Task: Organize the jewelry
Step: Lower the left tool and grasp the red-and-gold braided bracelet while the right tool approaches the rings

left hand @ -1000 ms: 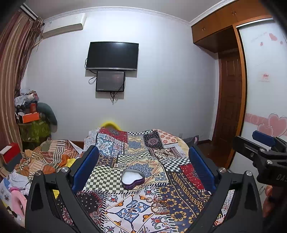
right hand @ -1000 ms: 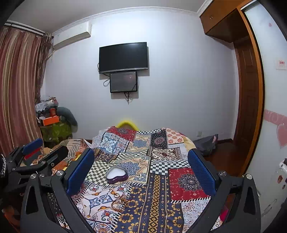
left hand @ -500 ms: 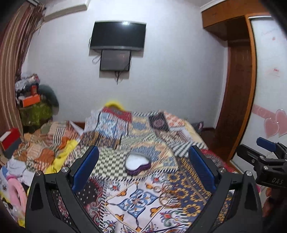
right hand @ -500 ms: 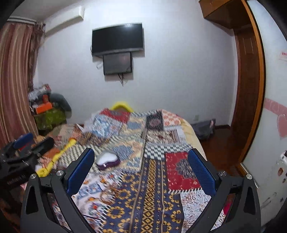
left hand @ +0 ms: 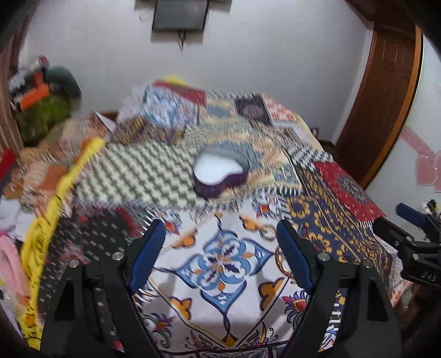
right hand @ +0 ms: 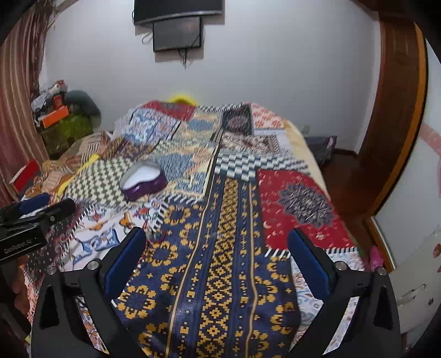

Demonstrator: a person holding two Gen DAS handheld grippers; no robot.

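Observation:
A purple heart-shaped jewelry box (left hand: 219, 173) with a white lining lies open on the patchwork bedspread; it also shows in the right wrist view (right hand: 143, 181). Gold rings or bangles (left hand: 267, 234) lie on the white patterned patch, close to my left gripper's right finger. My left gripper (left hand: 220, 253) is open and empty, above the bedspread in front of the box. My right gripper (right hand: 216, 258) is open and empty over the blue and gold patch, to the right of the box. A thin reddish cord (right hand: 154, 238) lies near its left finger.
The bed (right hand: 292, 192) fills the middle of the room. Piled clothes and boxes (left hand: 41, 104) stand at the left. A wooden door (left hand: 386, 91) is at the right, a TV (right hand: 177, 11) on the far wall.
Both grippers have tipped downward and moved closer to the bed. The box and jewelry now look larger and nearer. Both stay open.

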